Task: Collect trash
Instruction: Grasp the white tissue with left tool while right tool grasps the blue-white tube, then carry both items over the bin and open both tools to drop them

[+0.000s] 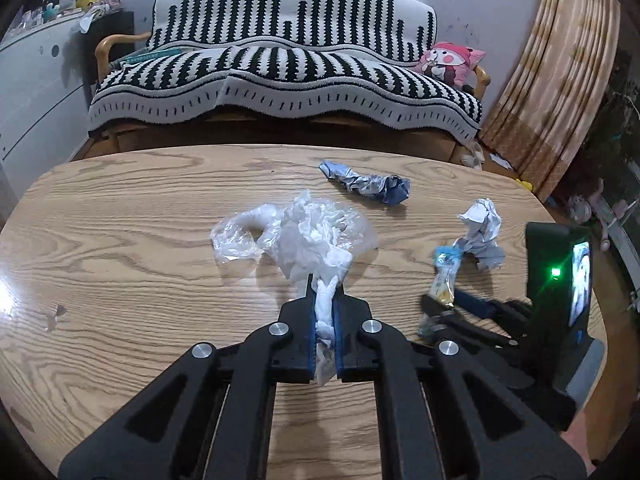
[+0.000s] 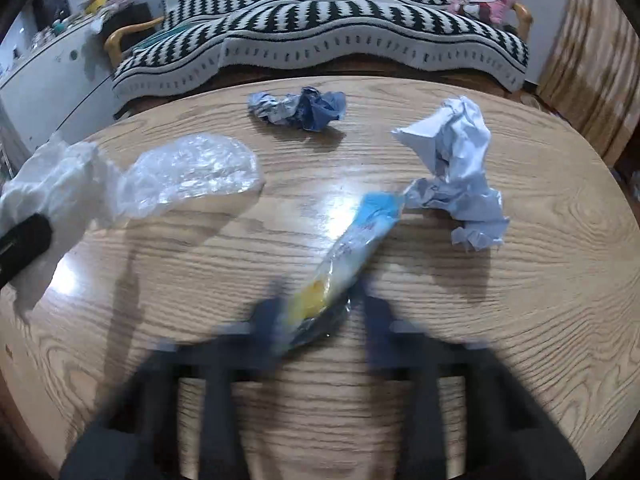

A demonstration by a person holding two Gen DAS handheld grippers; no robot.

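My left gripper (image 1: 324, 286) is shut on a crumpled white tissue (image 1: 308, 240), which bulges out ahead of the pads and lies against a clear plastic bag (image 1: 236, 236). In the right wrist view the tissue (image 2: 48, 184) and bag (image 2: 192, 172) are at the left. My right gripper (image 2: 322, 310), blurred, straddles a blue and yellow snack wrapper (image 2: 348, 248) on the table, with its fingers a little apart on either side. The left wrist view shows that gripper (image 1: 448, 300) and wrapper (image 1: 444, 272) at the right.
On the oval wooden table (image 1: 120, 280) also lie a crumpled blue-silver foil (image 2: 300, 108) at the far side and a ball of white paper (image 2: 456, 168) to the right. Behind the table stands a sofa under a black-and-white blanket (image 1: 280, 72).
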